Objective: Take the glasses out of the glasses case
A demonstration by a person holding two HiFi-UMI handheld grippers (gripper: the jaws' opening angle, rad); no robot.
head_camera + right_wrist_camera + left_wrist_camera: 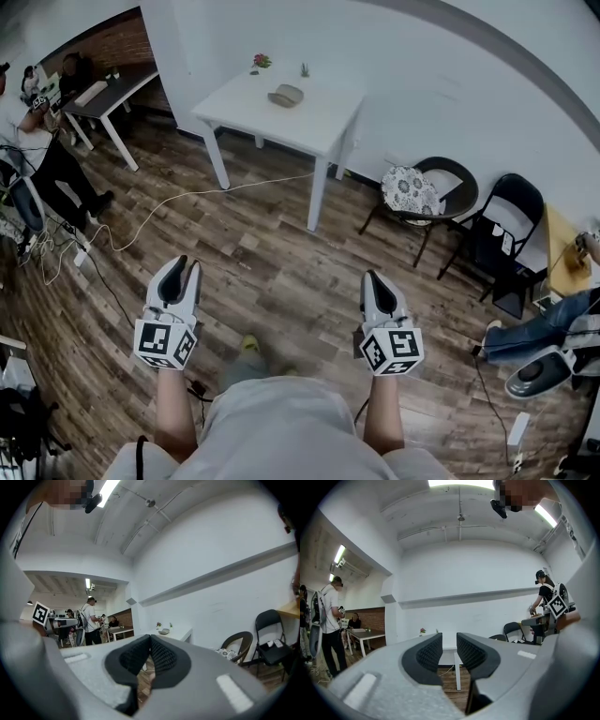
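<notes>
A grey glasses case (286, 95) lies shut on a white table (319, 122) across the room, far ahead of both grippers. It also shows small in the right gripper view as the glasses case (163, 631). The glasses themselves are not visible. My left gripper (185, 266) is held over the wooden floor, its jaws a narrow gap apart with nothing between them, as the left gripper (449, 641) shows in its own view. My right gripper (372, 277) hangs level with it at the right, and the right gripper (150, 641) has its pads touching and holds nothing.
Two small potted plants (262, 62) stand on the white table. A white cable (169, 202) runs over the floor before it. A cushioned chair (417, 192) and a black folding chair (502, 230) stand right. People and a dark table (103, 94) are at far left.
</notes>
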